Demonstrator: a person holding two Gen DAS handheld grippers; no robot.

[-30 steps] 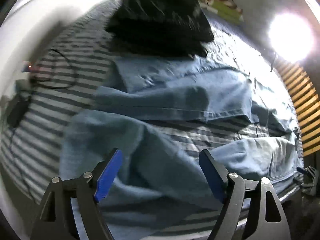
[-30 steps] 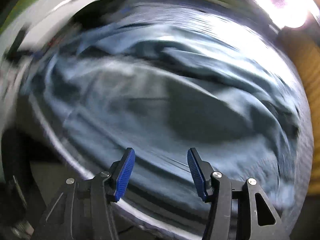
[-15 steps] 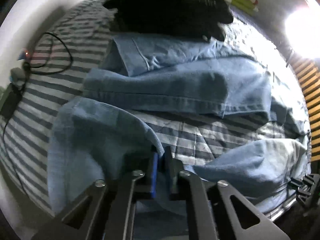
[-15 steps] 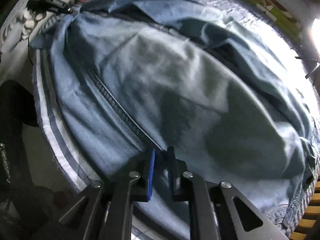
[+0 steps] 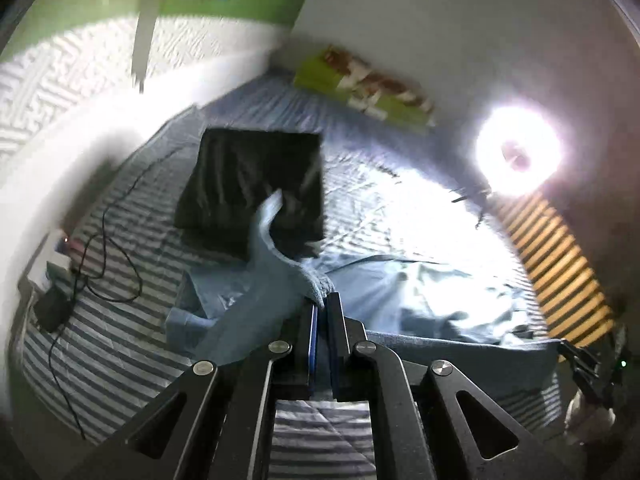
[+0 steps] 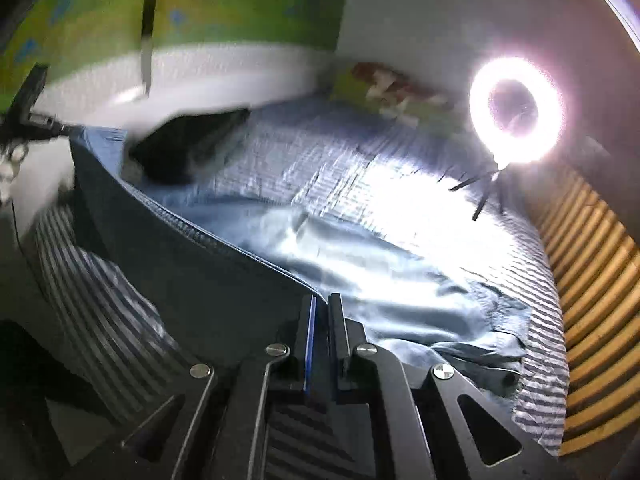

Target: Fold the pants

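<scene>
left gripper (image 5: 322,300) and right gripper (image 6: 322,300) each clenched on one end of the blue jeans' (image 5: 256,312) edge, stretching it taut above the striped bed (image 5: 112,344); legs trail on the bed, ready for folding.

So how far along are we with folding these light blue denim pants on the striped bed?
Early. Done: both grippers are shut on the light blue denim pants, left gripper and right gripper each pinching an edge with the fabric stretched between them, lifted off the striped bed cover. In hand: carrying that edge. Left: every fold; most of the pants lies rumpled. The folded black garment sits beyond.
</scene>
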